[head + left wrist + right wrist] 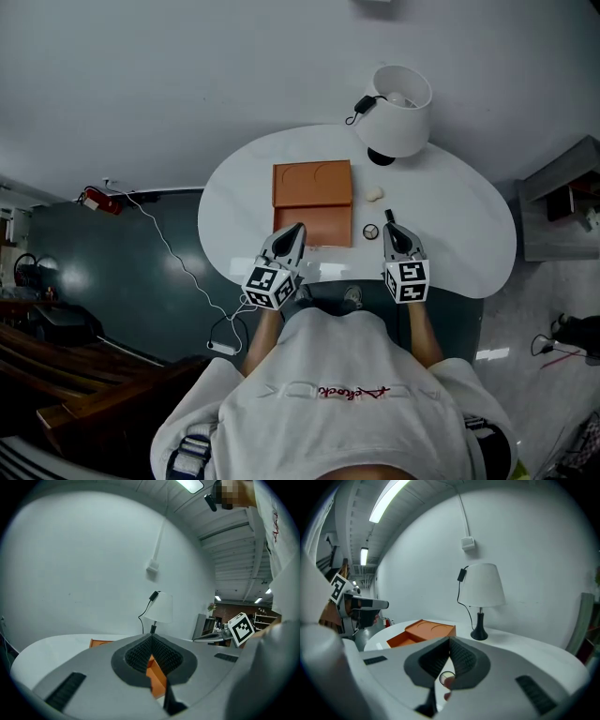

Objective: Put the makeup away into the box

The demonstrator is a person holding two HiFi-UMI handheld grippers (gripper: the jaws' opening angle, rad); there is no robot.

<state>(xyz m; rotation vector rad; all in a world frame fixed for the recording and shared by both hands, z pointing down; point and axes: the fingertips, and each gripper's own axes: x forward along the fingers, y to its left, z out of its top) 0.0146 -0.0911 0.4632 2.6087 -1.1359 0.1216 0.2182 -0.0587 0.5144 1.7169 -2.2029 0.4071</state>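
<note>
An open orange box (314,228) lies on the white table (469,234), its lid (312,183) folded back behind the tray. To the right of it lie a small round black-rimmed compact (369,231) and a cream puff-like piece (374,194). My left gripper (298,228) is shut and empty at the tray's near left corner; orange shows below its tips (152,638). My right gripper (388,217) is shut and empty just right of the compact. In the right gripper view the compact (446,677) shows below the closed tips (450,640), with a small reddish thing under it.
A white table lamp (398,108) on a black base stands at the back of the table, its cord running off behind. A grey cabinet (553,202) is at the right. On the dark floor at the left lies a white cable (178,267). The person's torso presses against the table's near edge.
</note>
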